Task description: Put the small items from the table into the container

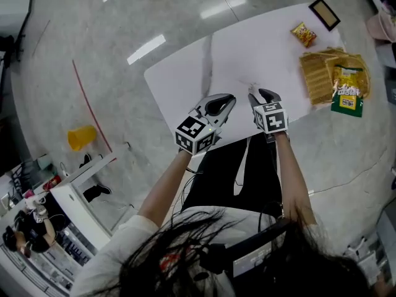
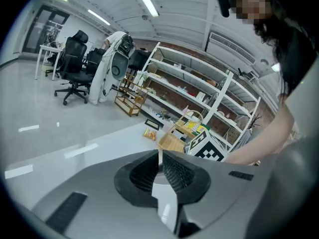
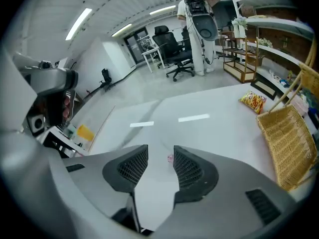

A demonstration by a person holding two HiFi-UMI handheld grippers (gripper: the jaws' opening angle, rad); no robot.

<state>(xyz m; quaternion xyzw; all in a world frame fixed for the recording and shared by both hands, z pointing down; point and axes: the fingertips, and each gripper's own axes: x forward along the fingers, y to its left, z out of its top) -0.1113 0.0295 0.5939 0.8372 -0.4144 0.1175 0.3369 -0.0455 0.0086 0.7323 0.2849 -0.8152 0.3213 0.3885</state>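
A small orange snack packet (image 1: 303, 34) lies on the white table (image 1: 247, 48) at its far right. It also shows in the right gripper view as the packet (image 3: 253, 102). Beside it stands a wicker basket (image 1: 317, 79) holding a green and yellow packet (image 1: 348, 88). My left gripper (image 1: 229, 99) hovers over the table's near edge, its pads (image 2: 174, 171) together with nothing between them. My right gripper (image 1: 261, 94) is close beside it, tilted down at the table. Its jaws stand open around a tiny pink thing (image 3: 170, 158) on the table, without touching it.
A black framed panel (image 1: 325, 13) lies at the table's far corner. A yellow cup (image 1: 81, 137) sits on the floor at the left. Wire shelves (image 2: 209, 93) and office chairs (image 2: 75, 63) stand beyond the table.
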